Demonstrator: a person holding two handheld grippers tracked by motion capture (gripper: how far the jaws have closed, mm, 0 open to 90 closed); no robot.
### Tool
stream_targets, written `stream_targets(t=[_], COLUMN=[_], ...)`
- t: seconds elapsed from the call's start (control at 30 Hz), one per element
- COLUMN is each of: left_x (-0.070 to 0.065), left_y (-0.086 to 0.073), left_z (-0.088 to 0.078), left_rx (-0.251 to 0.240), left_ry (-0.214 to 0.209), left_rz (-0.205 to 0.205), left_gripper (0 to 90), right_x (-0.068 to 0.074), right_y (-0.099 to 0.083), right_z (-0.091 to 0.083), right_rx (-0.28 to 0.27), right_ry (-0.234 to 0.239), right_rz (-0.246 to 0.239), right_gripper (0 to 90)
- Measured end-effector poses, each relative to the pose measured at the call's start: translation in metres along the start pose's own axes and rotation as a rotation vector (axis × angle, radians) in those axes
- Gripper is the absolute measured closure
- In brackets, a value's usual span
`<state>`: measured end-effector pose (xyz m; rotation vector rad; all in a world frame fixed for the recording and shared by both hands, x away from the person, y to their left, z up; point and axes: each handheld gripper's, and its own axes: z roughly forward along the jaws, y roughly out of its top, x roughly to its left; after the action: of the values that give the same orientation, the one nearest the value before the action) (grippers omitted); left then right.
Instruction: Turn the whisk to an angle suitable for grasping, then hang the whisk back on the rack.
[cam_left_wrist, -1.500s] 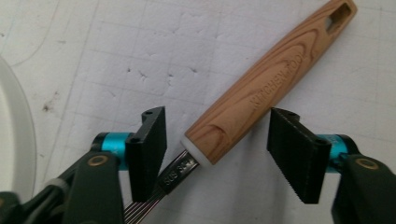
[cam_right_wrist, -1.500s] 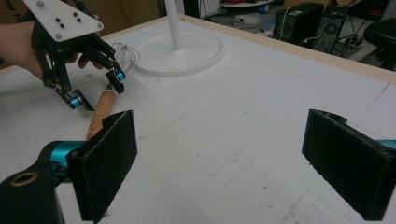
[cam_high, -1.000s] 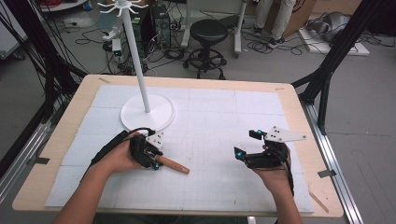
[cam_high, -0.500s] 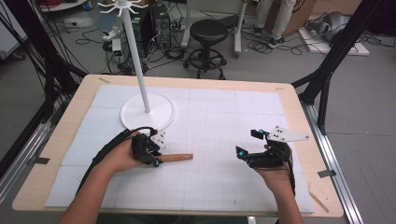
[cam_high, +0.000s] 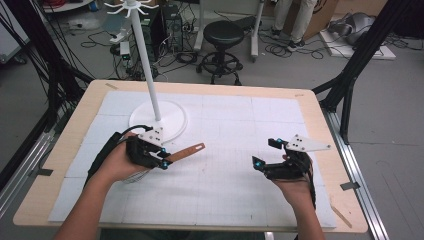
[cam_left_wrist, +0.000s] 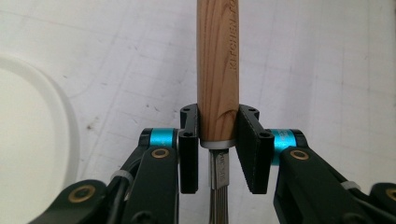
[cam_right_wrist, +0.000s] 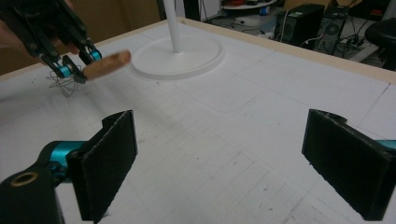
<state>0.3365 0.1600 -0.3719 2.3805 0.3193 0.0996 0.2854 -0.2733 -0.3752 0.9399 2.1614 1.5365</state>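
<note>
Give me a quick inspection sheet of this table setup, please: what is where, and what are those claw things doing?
Surface: white gridded mat on a wooden table, faintly smudged.
Job's things: whisk with wooden handle, wire loops behind the jaws; white hook stand on a round base.
Clutter: nothing seen on the mat.
Grippers: left gripper clamps the whisk where handle meets metal collar; right gripper is open, holding nothing.
Cables: one trails from the left gripper; more on the floor.
Surroundings: black stool, computer towers, a standing person's legs.
</note>
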Motion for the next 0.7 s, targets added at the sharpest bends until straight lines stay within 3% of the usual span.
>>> stream_targets(t=[0.23,0.7], left_x=[-0.001,-0.001], left_y=[-0.003,0.002], left_z=[-0.023,-0.045], left_rx=[-0.090,-0.188], left_ry=[0.028,0.050], left_rz=[-0.015,-0.024], left_gripper=[71.8,71.8], right_x=[-0.001,0.000], right_y=[0.000,0.000], right_z=[0.002,0.002], right_rx=[0.001,-0.005], right_ry=[0.002,0.010], right_rz=[0.003,-0.004], right_gripper=[9.2,9.2])
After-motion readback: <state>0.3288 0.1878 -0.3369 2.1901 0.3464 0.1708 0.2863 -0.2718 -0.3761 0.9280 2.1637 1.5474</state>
